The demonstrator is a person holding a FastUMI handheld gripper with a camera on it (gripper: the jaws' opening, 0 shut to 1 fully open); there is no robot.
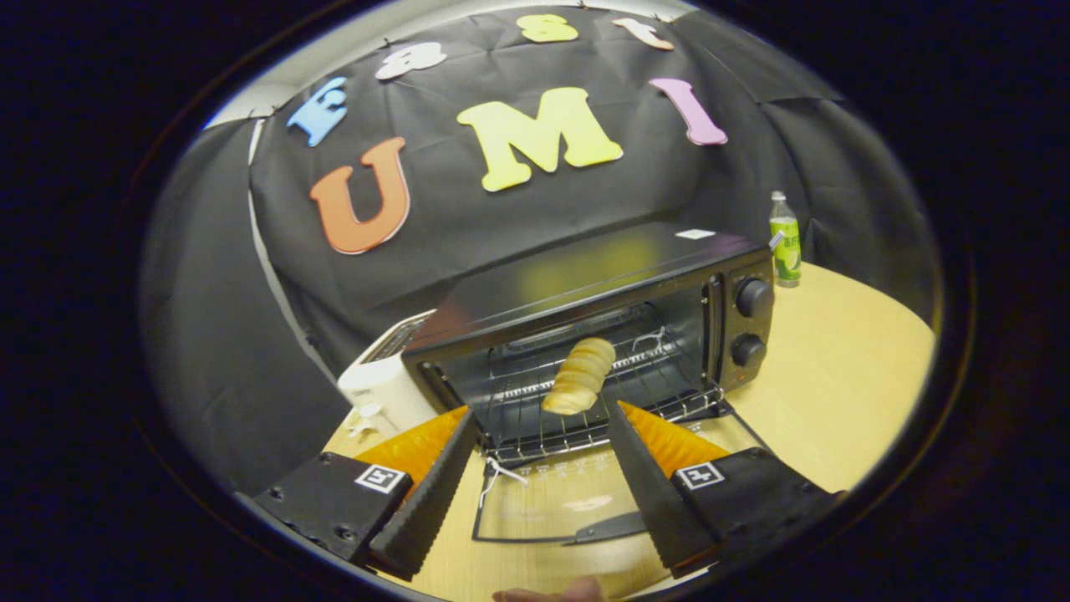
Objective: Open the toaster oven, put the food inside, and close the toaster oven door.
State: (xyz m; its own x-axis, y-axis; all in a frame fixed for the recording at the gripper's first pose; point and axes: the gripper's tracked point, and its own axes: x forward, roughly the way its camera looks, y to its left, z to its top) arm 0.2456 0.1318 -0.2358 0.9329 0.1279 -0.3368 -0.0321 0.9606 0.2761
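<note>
Gripper view: our fingers (535, 477) are spread wide, holding nothing; bread (578, 376) sits just ahead on the open oven's (585, 284) rack (535, 410).

Gripper (539, 468) fingers spread wide apart, gripping nothing, fingertips (461, 426) pointing forward

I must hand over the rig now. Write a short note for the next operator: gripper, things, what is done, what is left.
Gripper: open, holding nothing, just in front of the toaster oven.
Bread roll: lies on the wire rack inside the oven, beyond the fingertips.
Door: folded down flat under the fingers.
Done: oven opened, food inside.
Left: lift the door shut.
</note>
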